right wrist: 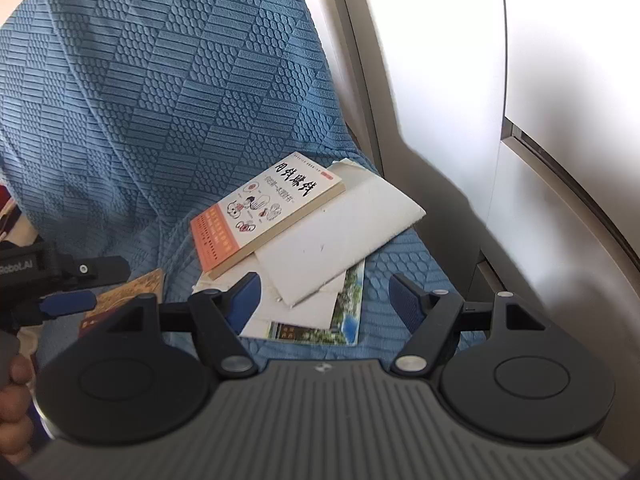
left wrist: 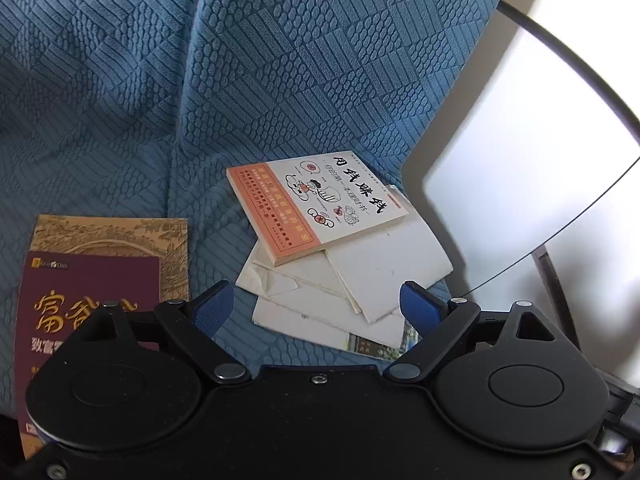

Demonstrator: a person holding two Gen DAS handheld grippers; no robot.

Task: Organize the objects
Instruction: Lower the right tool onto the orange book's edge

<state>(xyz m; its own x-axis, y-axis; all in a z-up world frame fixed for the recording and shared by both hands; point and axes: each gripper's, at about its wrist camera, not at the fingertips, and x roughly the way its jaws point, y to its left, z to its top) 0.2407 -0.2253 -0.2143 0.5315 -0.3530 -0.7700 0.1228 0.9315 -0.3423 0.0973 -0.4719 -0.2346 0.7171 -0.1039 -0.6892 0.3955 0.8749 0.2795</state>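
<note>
Paper throughout: the orange-and-white paperback [left wrist: 316, 204] lies askew on a loose heap of white booklets [left wrist: 360, 280] on the blue sofa cover [left wrist: 160, 80], with a maroon book [left wrist: 88, 312] on a tan one well to the left. The paperback looks light and fairly stiff, best taken by its free corner or spine edge; the thin sheets under it look floppy, likely to slide and fan apart, so pinch them together near a shared edge. Left gripper [left wrist: 316, 308] and right gripper [right wrist: 324, 300] hover above the heap, fingers spread wide and empty.
</note>
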